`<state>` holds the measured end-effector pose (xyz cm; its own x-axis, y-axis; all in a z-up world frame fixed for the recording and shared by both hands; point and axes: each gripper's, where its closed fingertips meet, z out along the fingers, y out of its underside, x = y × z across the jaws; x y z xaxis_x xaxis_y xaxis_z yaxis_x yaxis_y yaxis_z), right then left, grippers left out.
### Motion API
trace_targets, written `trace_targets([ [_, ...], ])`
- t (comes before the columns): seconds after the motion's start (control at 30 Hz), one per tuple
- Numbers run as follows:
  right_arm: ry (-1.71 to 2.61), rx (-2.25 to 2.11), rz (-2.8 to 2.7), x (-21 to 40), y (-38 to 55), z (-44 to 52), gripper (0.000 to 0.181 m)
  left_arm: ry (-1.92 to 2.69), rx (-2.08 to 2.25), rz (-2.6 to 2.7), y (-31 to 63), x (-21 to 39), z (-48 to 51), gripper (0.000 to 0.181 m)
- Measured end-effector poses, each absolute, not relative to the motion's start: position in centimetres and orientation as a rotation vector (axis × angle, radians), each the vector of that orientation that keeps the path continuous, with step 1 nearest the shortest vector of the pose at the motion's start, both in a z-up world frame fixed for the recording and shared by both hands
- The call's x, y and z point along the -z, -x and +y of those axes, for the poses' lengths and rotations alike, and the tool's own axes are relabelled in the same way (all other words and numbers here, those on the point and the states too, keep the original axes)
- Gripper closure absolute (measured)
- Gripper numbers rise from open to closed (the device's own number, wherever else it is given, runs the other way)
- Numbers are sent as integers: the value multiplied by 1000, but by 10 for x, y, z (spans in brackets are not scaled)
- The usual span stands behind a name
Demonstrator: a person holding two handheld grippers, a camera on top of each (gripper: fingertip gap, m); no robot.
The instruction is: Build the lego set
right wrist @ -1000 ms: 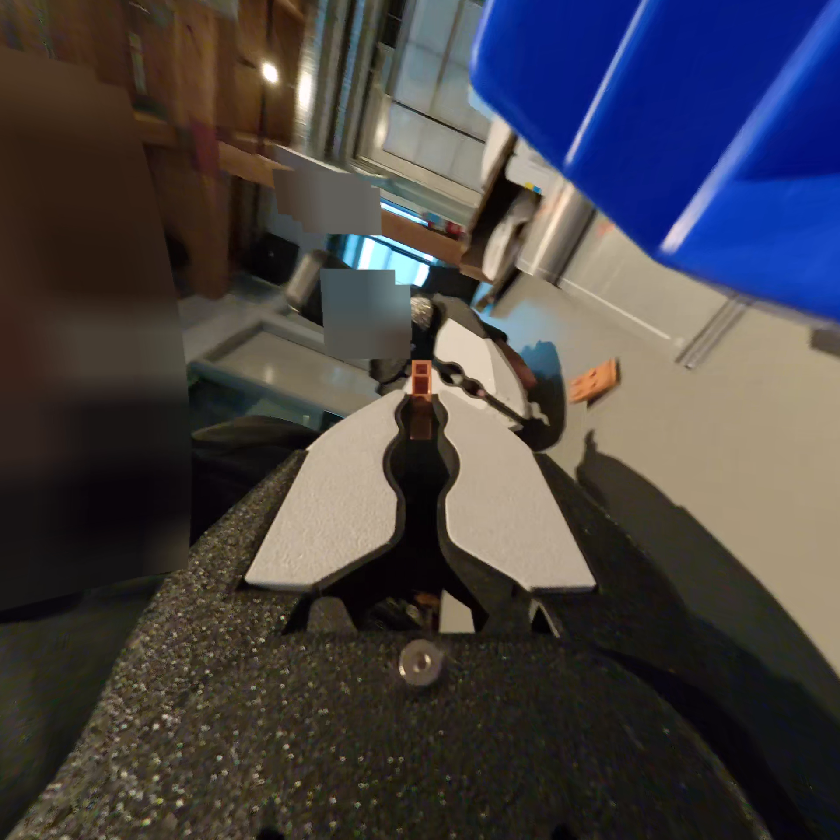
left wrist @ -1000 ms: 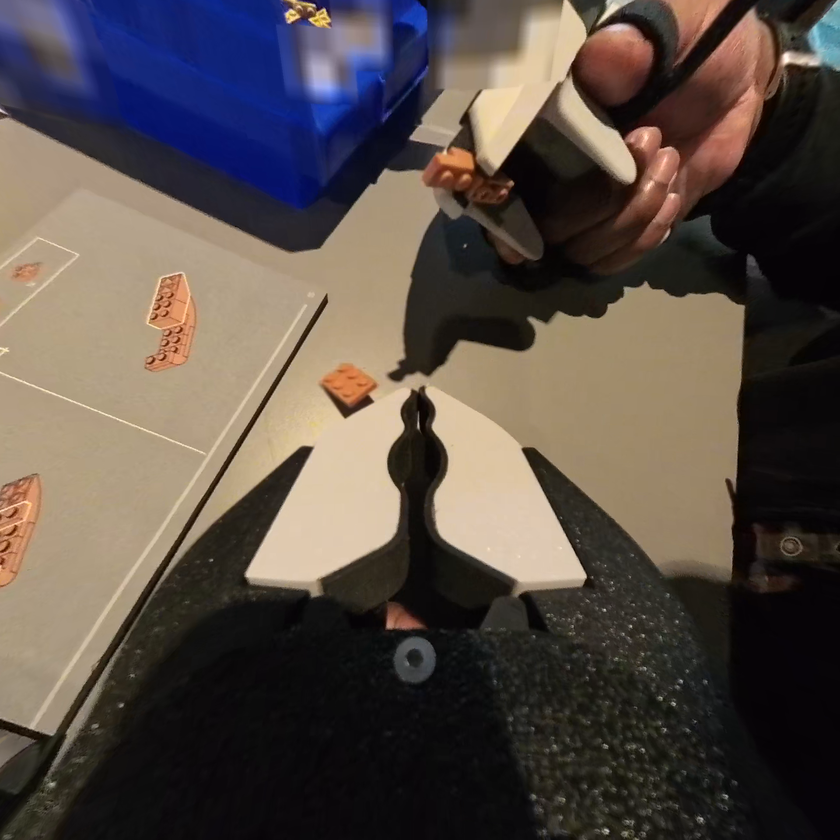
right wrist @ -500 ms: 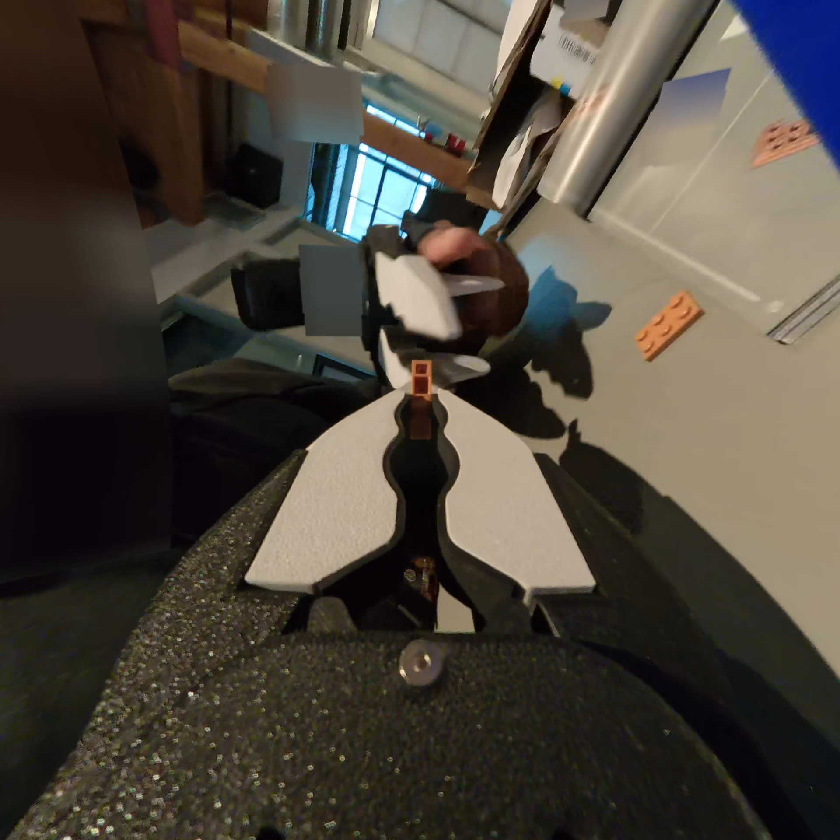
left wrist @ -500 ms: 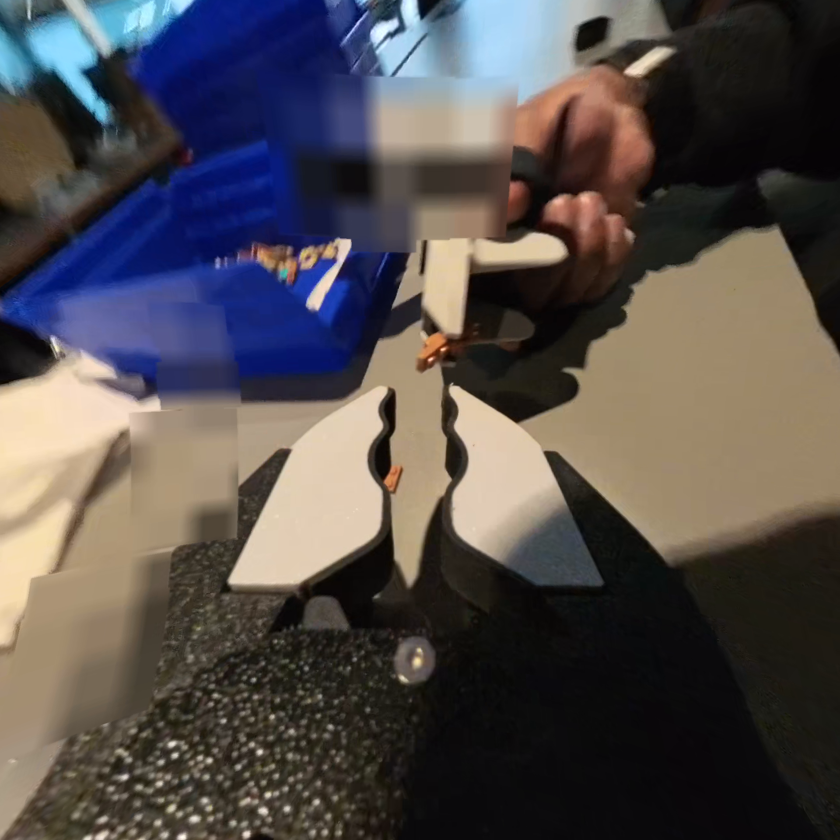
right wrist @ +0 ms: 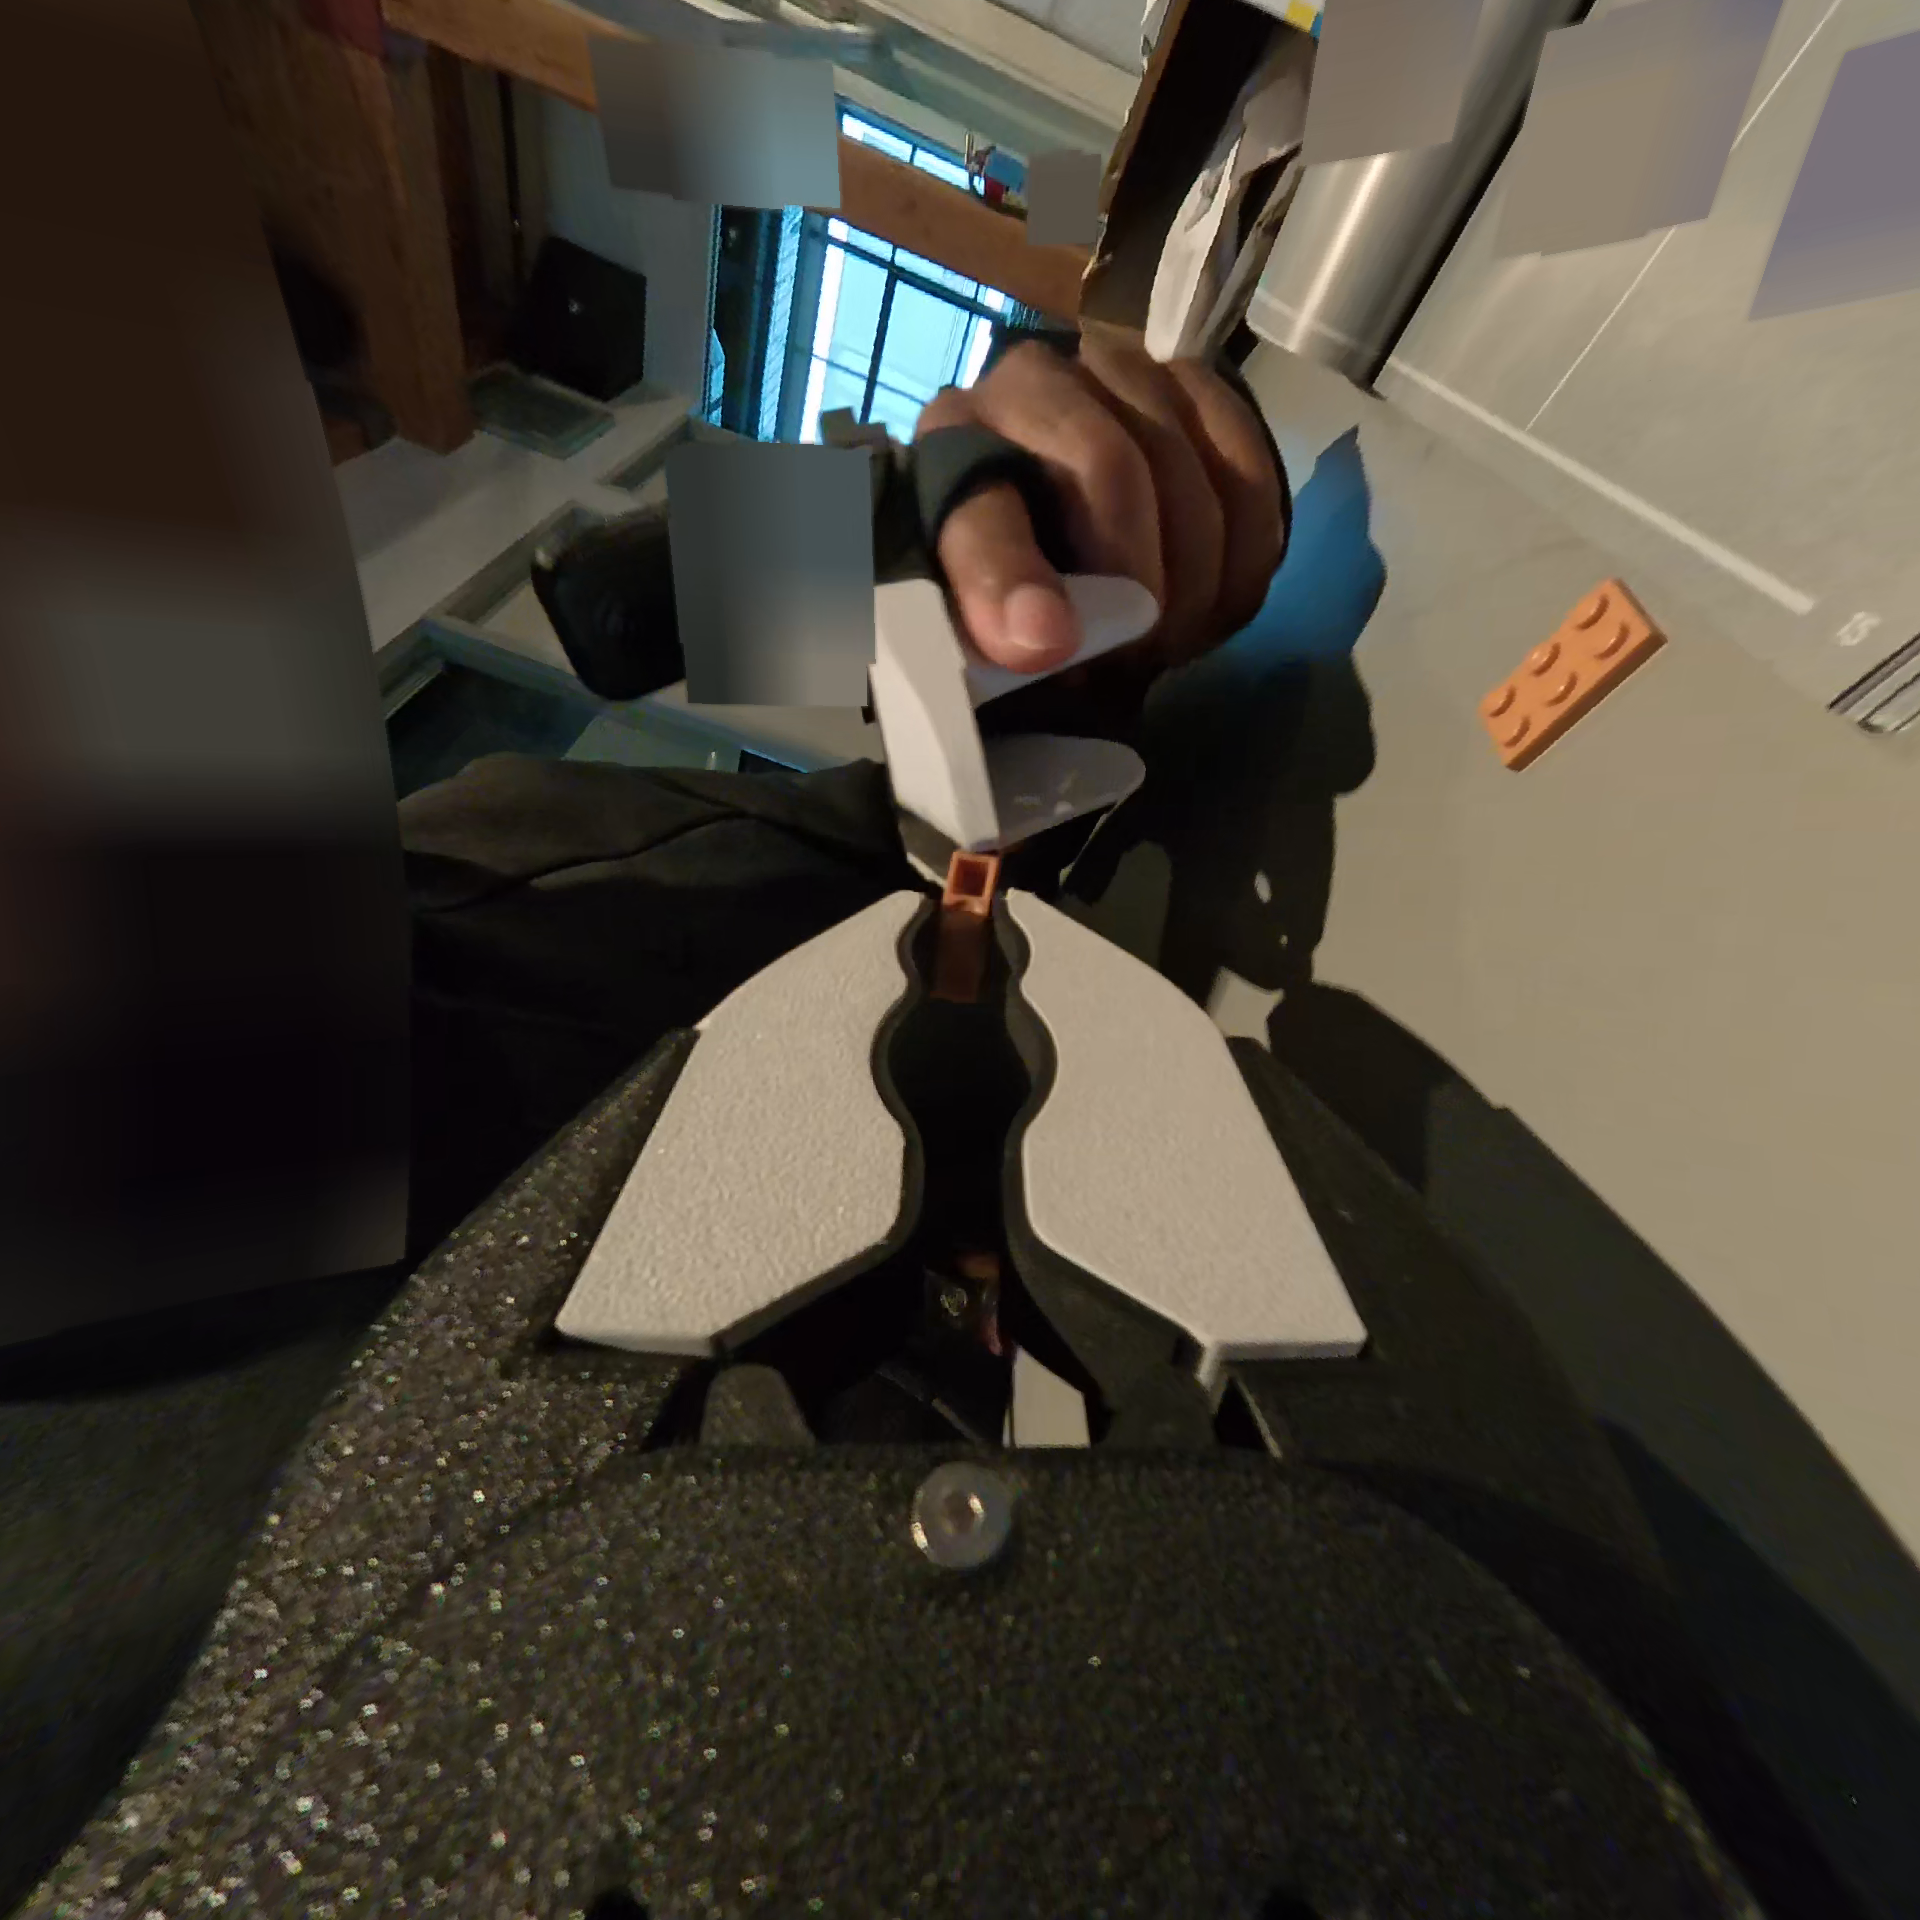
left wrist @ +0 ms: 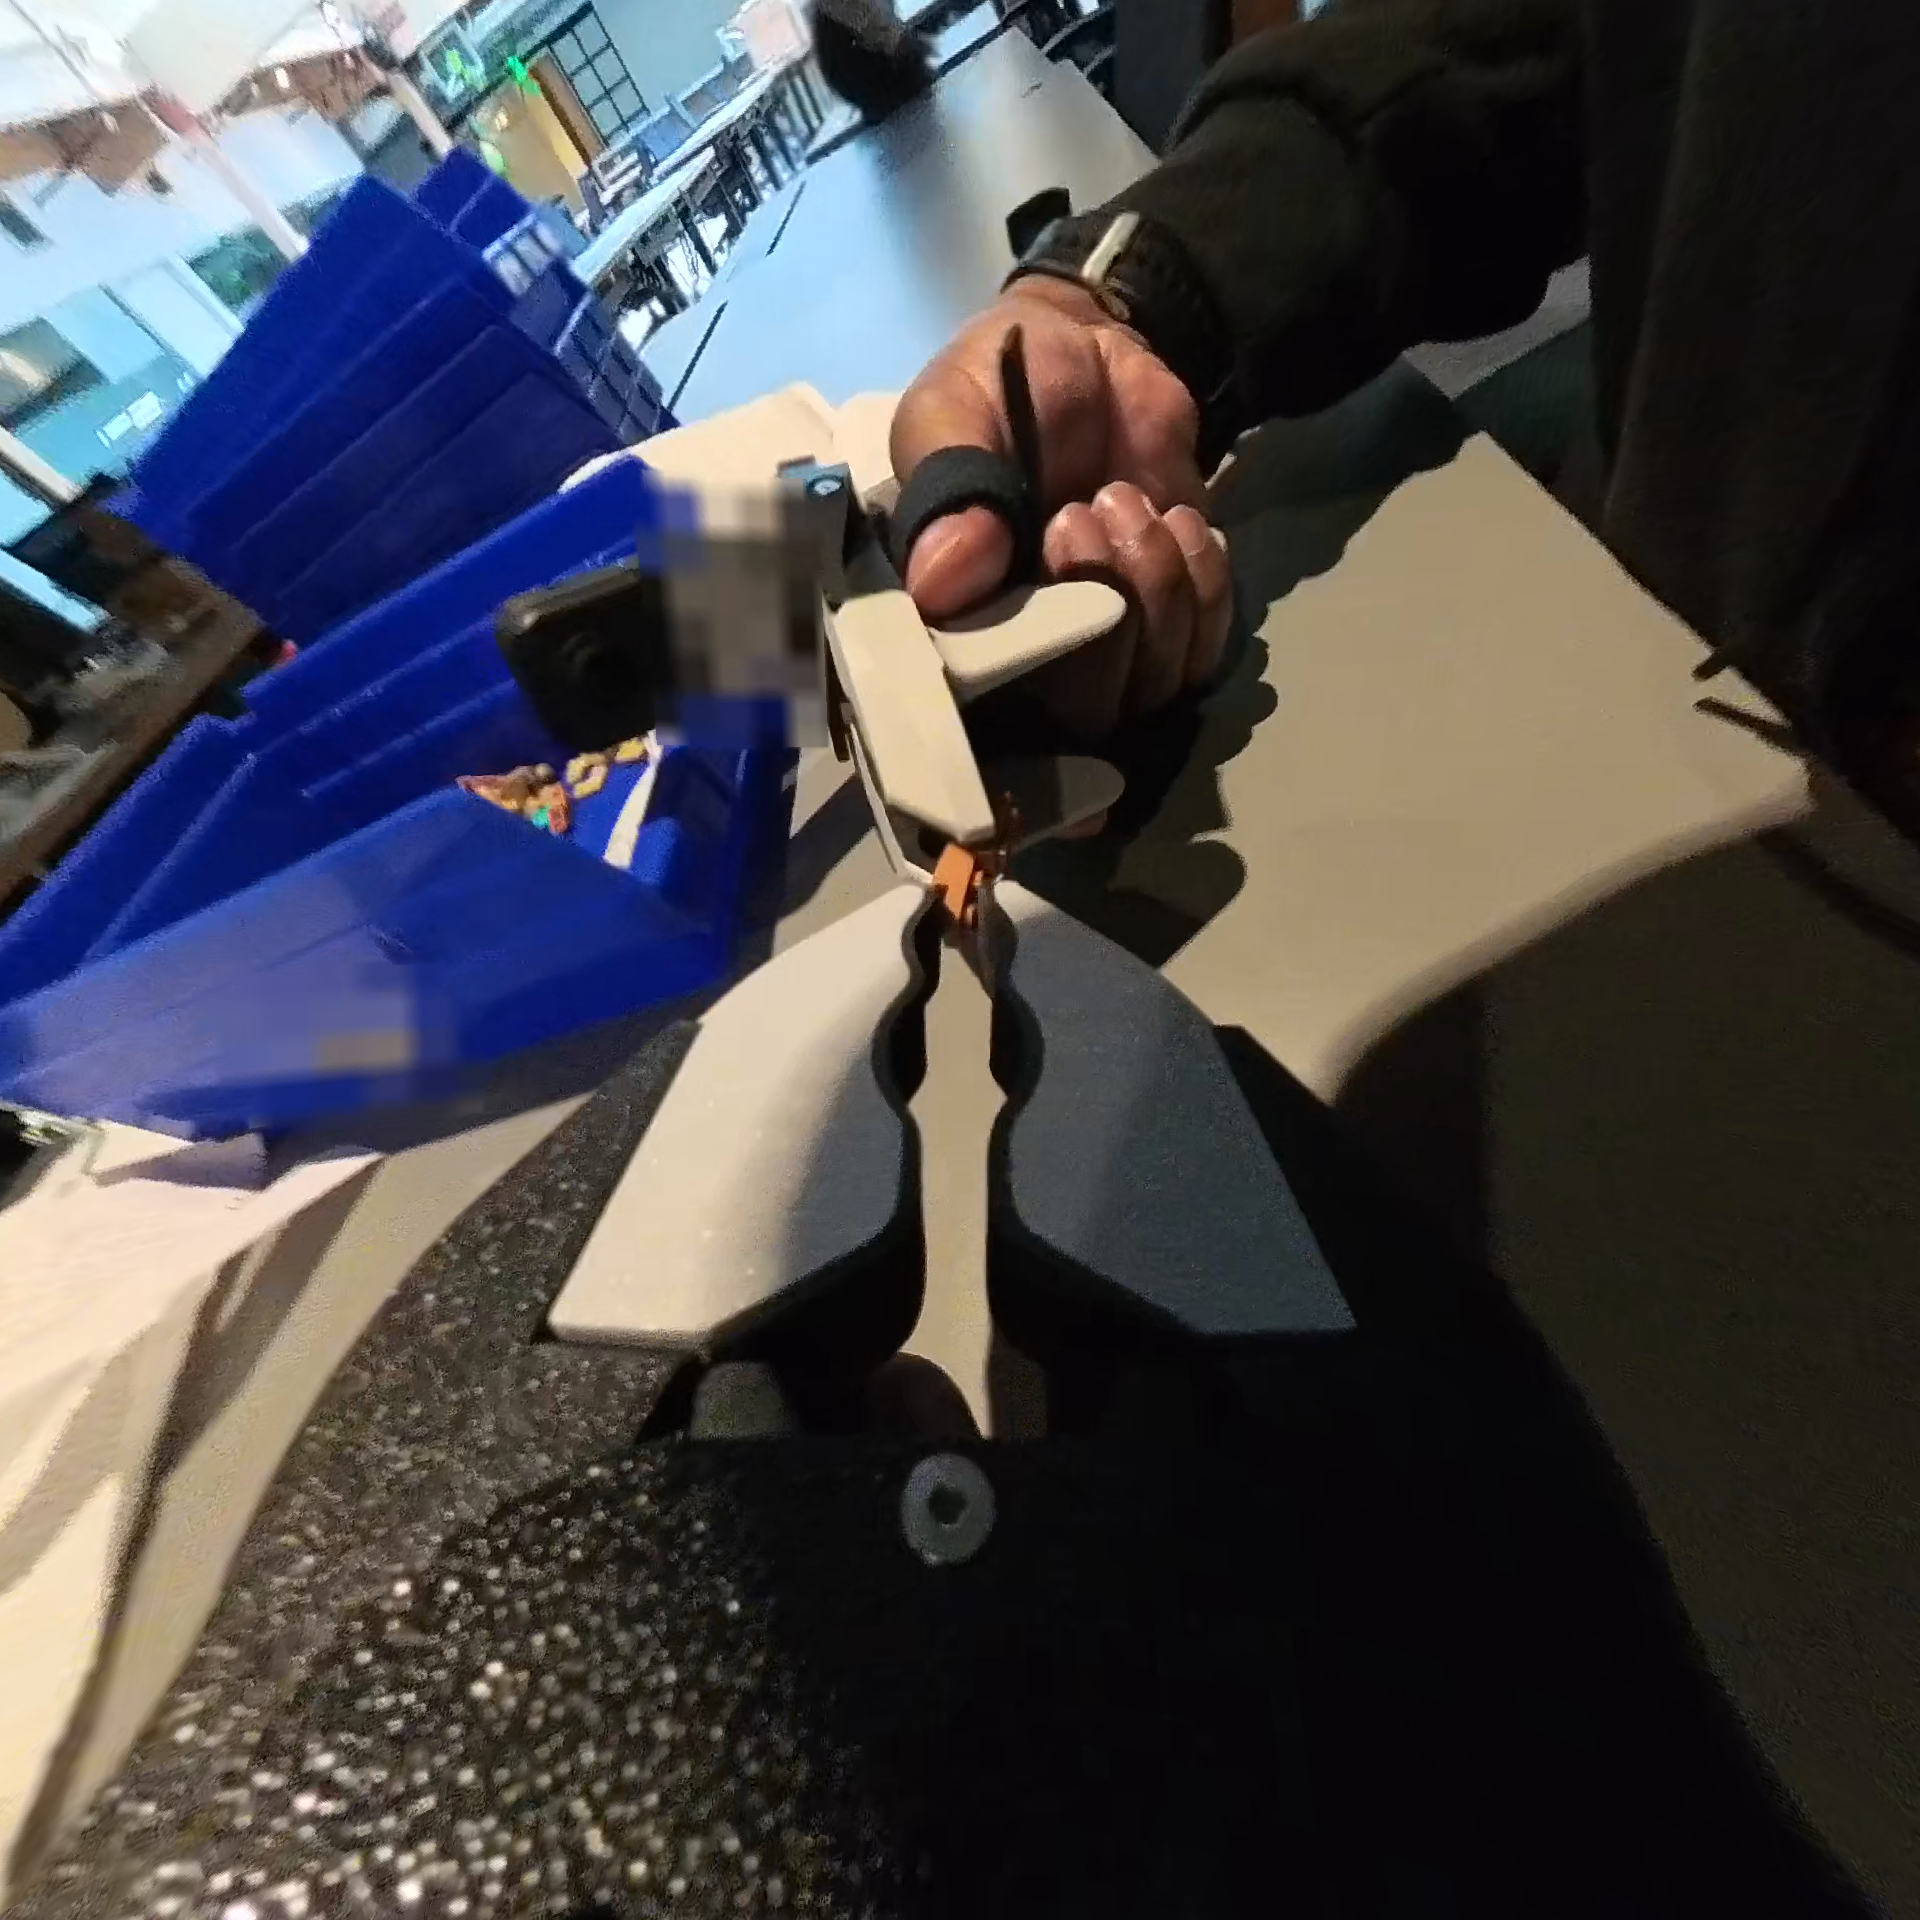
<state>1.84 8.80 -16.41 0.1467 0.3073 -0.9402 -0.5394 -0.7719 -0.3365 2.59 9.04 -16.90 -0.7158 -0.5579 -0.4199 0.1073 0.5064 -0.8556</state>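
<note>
My right gripper (right wrist: 968, 909) is shut on a small orange brick piece (right wrist: 971, 883), held in the air with its hollow end facing out. My left gripper (left wrist: 961, 902) meets it tip to tip. Its fingers are nearly together and pinch the far end of the same orange piece (left wrist: 954, 881). In the left wrist view the right gripper (left wrist: 977, 831) comes down from above in a person's hand. In the right wrist view the left gripper (right wrist: 987, 826) sits just beyond the piece. A loose orange plate (right wrist: 1569, 675) lies on the grey table.
Blue bins (left wrist: 364, 831) stand to the left of the grippers, one holding small loose pieces (left wrist: 530, 800). The grey table (left wrist: 1455, 727) spreads below. The corner of the instruction booklet (right wrist: 1881, 696) lies near the orange plate. A person's dark sleeve fills the upper right.
My left gripper rose from the table toward the right gripper, opened, then closed its tips on the end of the orange piece. The right gripper kept its hold throughout.
</note>
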Motion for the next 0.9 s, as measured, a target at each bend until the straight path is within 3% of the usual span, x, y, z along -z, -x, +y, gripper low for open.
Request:
trace_targets([
  [0.23, 1734, -1282, 43, 150, -41, 93, 137, 907, 1464, 2098, -41, 174, 104, 177],
  [0.43, 1839, -537, -383, 168, -54, 94, 140, 1715, 1943, 1882, -42, 176, 98, 177],
  [0.9, 1773, -199, -832, 186, -34, 86, 162, 1928, 2102, 1976, -33, 183, 81, 176],
])
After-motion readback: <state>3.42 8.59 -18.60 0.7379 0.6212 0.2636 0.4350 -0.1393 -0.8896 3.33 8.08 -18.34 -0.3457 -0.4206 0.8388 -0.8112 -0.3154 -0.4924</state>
